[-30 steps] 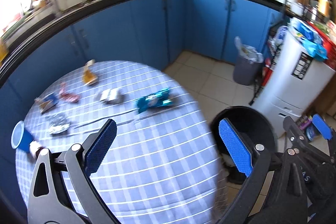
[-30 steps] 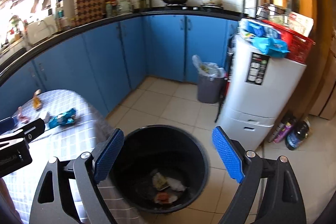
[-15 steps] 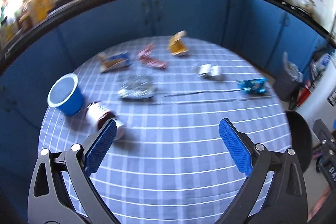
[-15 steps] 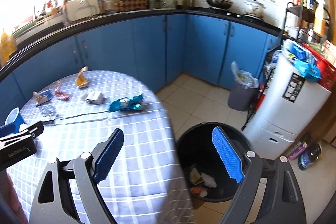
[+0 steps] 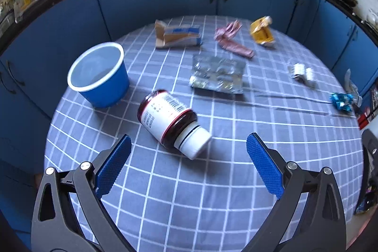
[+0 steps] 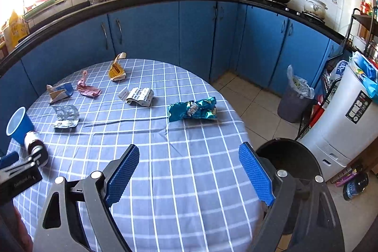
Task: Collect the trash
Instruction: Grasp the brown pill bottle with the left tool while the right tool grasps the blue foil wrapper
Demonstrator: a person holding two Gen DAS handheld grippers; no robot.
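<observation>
The brown bottle (image 5: 171, 121) is lying on its side on the checked tablecloth (image 5: 212, 193), white cap pointing toward the near right, just beside the blue cup (image 5: 99, 76) at its far left. The left gripper (image 5: 187, 163) is hovering right in front of it, tongs spread wide and empty. Closing across the labelled body rather than the cap looks the safer grip to me, since the round bottle could roll. The right gripper (image 6: 189, 171), also spread wide with nothing in it, is pointing over the table toward the teal wrapper (image 6: 192, 109), with the black bin (image 6: 290, 157) waiting just beside the table's near right edge.
</observation>
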